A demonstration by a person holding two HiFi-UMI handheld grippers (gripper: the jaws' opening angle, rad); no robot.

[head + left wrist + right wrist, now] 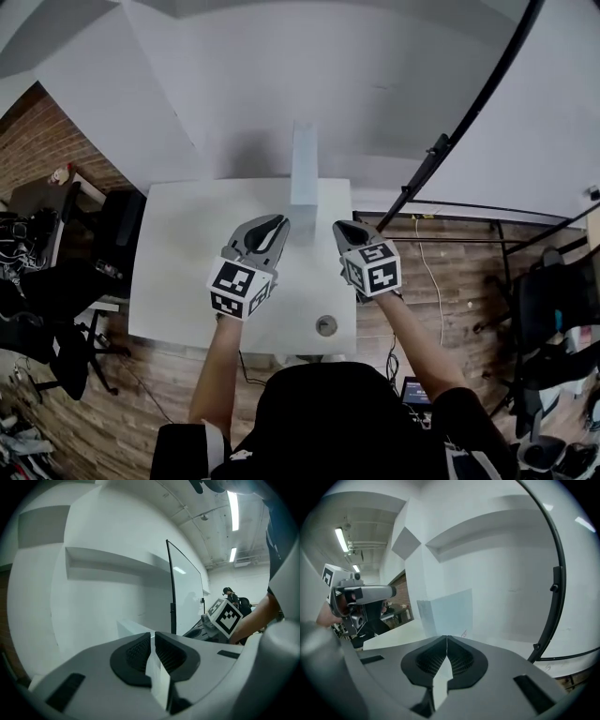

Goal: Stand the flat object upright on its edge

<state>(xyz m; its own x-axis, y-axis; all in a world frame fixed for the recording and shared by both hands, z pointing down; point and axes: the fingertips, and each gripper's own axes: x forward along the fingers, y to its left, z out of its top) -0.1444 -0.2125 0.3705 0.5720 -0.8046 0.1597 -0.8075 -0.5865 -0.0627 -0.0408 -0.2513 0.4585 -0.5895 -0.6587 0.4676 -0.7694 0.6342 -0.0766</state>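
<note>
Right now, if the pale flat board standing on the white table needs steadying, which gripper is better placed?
Probably the right gripper: the pale flat board stands straight ahead of its shut, empty jaws. The left gripper sees it off-centre.

Your head camera is looking steeply down from above onto the white table (187, 272). It is taking in the left gripper (275, 225) and right gripper (341, 230) together. The left gripper view is riding close behind its own jaws, facing almost level at the white wall (108, 597) and catching the right gripper at its right side. The right gripper view is facing the white slab (445, 609), with the left gripper at its left. All three views are sharing the black pole (469, 112).
</note>
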